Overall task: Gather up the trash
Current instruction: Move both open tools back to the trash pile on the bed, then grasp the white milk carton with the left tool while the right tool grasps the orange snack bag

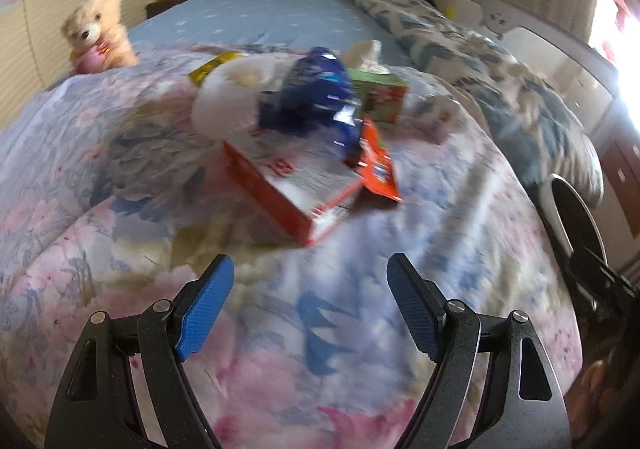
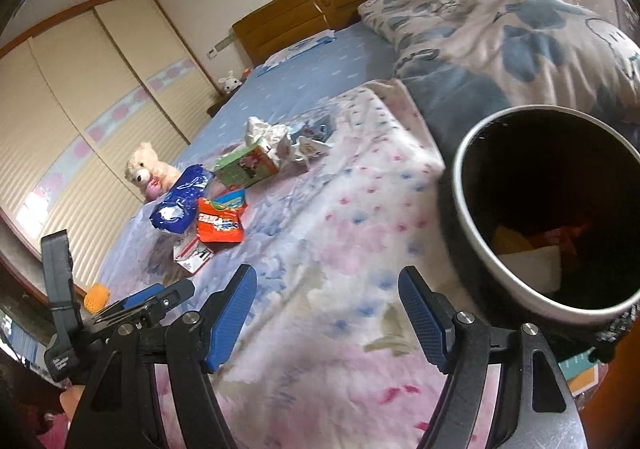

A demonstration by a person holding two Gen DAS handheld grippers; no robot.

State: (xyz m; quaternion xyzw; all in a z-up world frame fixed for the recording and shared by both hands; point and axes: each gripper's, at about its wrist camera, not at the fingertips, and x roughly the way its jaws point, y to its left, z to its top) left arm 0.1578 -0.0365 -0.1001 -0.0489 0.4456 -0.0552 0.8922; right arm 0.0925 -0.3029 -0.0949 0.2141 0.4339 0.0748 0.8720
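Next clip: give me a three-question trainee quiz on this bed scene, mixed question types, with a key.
1. True or false: the left gripper is holding a wrapper.
2. The bin is: A) empty, B) already holding some trash, C) tipped over.
3. Fill in: the orange packet lies partly on the red and white ____.

Key: 1 false, both grippers are open and empty, the right gripper too. 2 B. 3 box.
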